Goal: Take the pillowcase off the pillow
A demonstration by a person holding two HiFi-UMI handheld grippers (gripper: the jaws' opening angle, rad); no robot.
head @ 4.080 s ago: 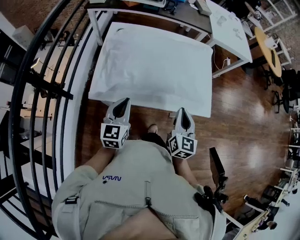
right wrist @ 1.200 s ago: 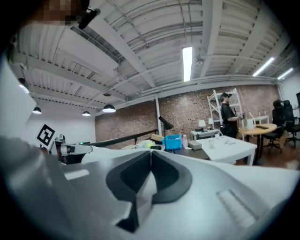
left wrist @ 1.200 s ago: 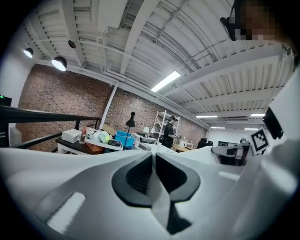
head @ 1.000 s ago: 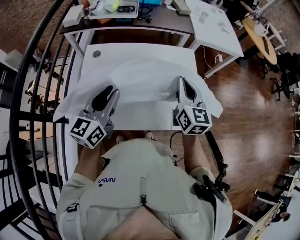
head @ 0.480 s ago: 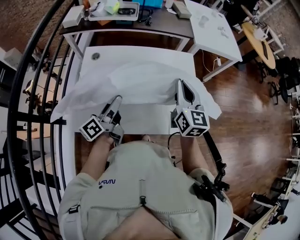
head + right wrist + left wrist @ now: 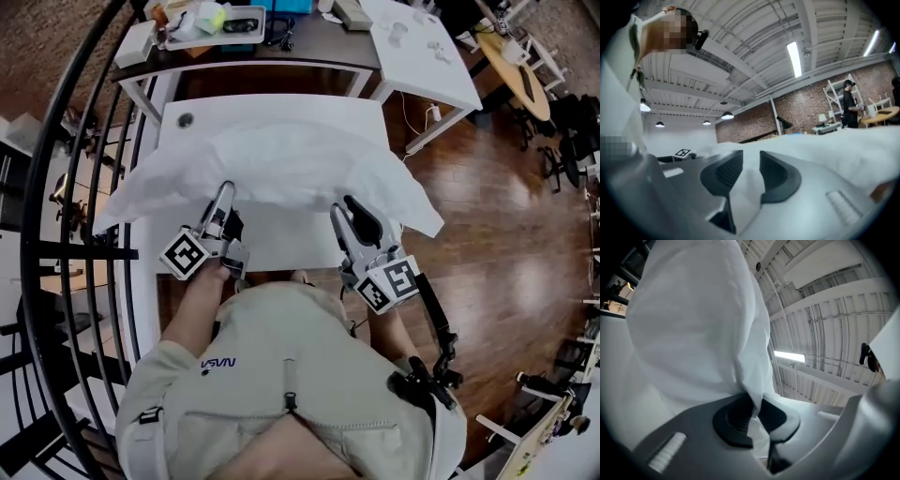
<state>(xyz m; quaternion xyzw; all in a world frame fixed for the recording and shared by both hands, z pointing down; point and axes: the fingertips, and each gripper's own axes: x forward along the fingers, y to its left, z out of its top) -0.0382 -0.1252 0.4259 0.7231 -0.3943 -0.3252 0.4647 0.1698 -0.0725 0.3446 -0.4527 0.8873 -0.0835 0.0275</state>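
The pillow, still in its white pillowcase [image 6: 281, 164], lies across the white counter [image 6: 272, 239], its ends overhanging both sides. My left gripper [image 6: 223, 194] has just been closing, and its fingers [image 6: 736, 420] now pinch a fold of the pillowcase at the near edge, the cloth rising from between them. My right gripper [image 6: 345, 211], near the right end, has just been opening. Its fingers [image 6: 729, 174] stand partly apart, white cloth showing in the gap, not pinched.
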